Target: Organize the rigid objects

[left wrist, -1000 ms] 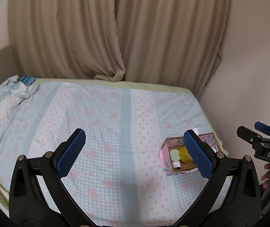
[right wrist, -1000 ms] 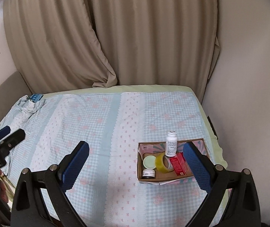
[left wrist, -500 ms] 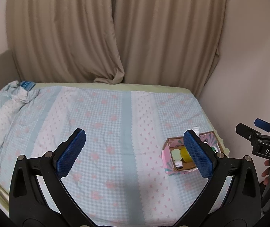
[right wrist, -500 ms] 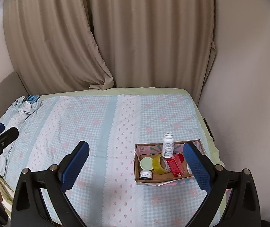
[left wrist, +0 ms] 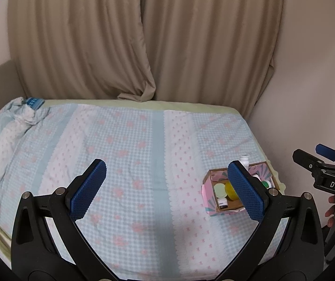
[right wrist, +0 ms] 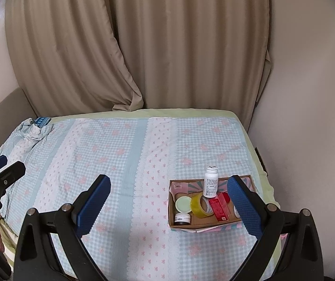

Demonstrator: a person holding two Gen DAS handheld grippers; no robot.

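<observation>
Both grippers wide open, holding nothing, above bed.
L gripper (left wrist: 165, 187) + R gripper (right wrist: 167, 201): blue textured pads. Cardboard box (right wrist: 171, 213) on checked bedsheet (right wrist: 120, 159), R side: white bottle (right wrist: 210, 182) upright, yellow tape roll (right wrist: 199, 205), red carton (right wrist: 219, 207), round jars.

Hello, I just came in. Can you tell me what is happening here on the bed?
A person holds two grippers above a bed with a checked cover. Both the left gripper and the right gripper are open and hold nothing. Near the right edge sits a cardboard box that holds a white bottle standing upright, a roll of yellow tape, a red box and two small jars. Nothing is being touched at this moment.
</observation>
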